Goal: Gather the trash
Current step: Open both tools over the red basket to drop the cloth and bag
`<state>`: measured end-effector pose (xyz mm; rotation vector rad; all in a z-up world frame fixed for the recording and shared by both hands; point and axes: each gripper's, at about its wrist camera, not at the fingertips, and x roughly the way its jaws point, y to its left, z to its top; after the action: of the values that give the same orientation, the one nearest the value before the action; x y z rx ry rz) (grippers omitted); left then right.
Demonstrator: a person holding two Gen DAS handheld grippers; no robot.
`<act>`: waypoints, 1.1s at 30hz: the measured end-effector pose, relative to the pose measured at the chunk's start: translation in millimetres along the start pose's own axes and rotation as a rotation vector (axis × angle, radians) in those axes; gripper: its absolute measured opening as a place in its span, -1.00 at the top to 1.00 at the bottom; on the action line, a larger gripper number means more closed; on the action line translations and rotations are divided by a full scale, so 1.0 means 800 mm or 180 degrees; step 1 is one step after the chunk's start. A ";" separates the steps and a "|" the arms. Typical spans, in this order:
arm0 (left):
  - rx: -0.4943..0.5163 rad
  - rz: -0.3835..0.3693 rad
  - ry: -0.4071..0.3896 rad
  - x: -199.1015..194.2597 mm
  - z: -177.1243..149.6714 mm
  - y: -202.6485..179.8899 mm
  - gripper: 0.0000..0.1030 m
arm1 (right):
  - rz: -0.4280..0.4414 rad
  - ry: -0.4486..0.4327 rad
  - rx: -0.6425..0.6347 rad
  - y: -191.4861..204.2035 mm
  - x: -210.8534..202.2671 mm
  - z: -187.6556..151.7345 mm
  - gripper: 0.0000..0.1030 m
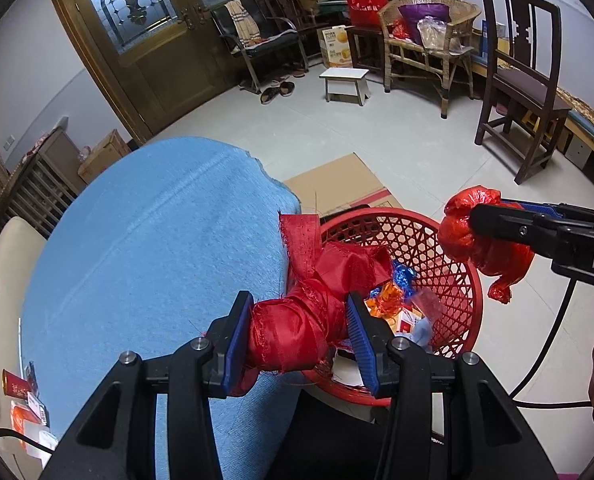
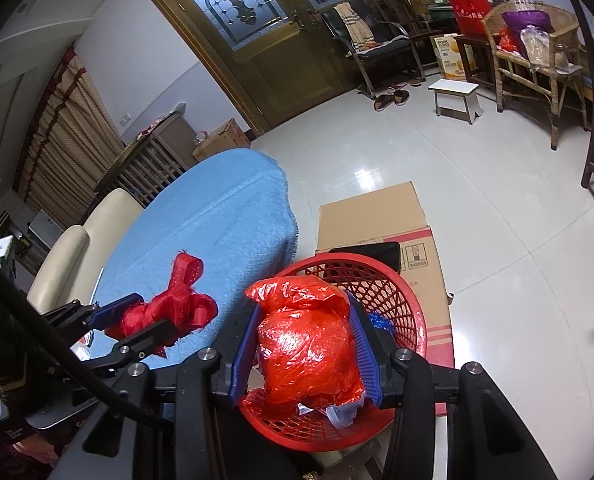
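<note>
left wrist view: the left gripper has its blue fingers pinching a wad of red ribbon, held over the edge between the blue tabletop and the red basket. inside the basket lie blue and orange foil wrappers and a small carton whose print is too small to read. the right gripper comes in from the right, clamped on a crumpled red bag that hangs above the basket's far rim; white letters "da" show on its body. a yellow box by the far wall has writing too blurred to read.

right wrist view: the right gripper squeezes the red bag between its fingers, directly over the basket. to the left, the left gripper holds the ribbon above the tabletop. a flat cardboard box lies on the floor behind the basket, with red handling symbols printed on it.
</note>
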<state>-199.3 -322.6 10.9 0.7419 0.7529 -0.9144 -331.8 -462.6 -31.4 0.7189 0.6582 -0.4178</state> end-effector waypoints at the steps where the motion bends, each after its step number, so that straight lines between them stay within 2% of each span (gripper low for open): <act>1: -0.0003 -0.0019 0.0009 0.002 0.000 0.000 0.05 | -0.0009 0.0005 0.0009 0.000 0.001 -0.001 0.06; 6: -0.0006 -0.0144 0.0034 0.014 -0.001 -0.003 0.01 | -0.0036 0.0048 0.0062 -0.006 0.007 -0.003 0.06; 13: -0.0089 -0.0439 0.0068 0.027 -0.003 -0.002 -0.02 | -0.0065 0.0081 0.0159 -0.015 0.013 -0.003 0.05; 18: -0.0174 -0.0500 0.0050 0.030 -0.003 0.002 -0.10 | -0.0038 0.0115 0.0233 -0.016 0.018 -0.001 0.03; 21: -0.0242 -0.0558 0.0041 0.030 -0.004 0.008 -0.12 | -0.0009 0.0163 0.0263 -0.015 0.023 -0.001 -0.08; 23: -0.0269 -0.0562 0.0009 0.027 -0.005 0.012 -0.13 | -0.0004 0.0192 0.0299 -0.014 0.027 0.000 -0.17; 28: -0.0361 -0.0541 -0.0096 0.014 -0.009 0.028 -0.17 | -0.0002 0.0186 0.0253 -0.008 0.027 0.001 -0.17; 33: -0.0382 -0.0370 -0.0274 -0.011 -0.015 0.043 -0.25 | -0.0009 0.0179 0.0194 0.002 0.026 0.003 -0.17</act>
<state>-175.4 -294.8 19.5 0.5544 0.7739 -0.9907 -315.1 -465.7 -43.4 0.7899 0.7018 -0.4231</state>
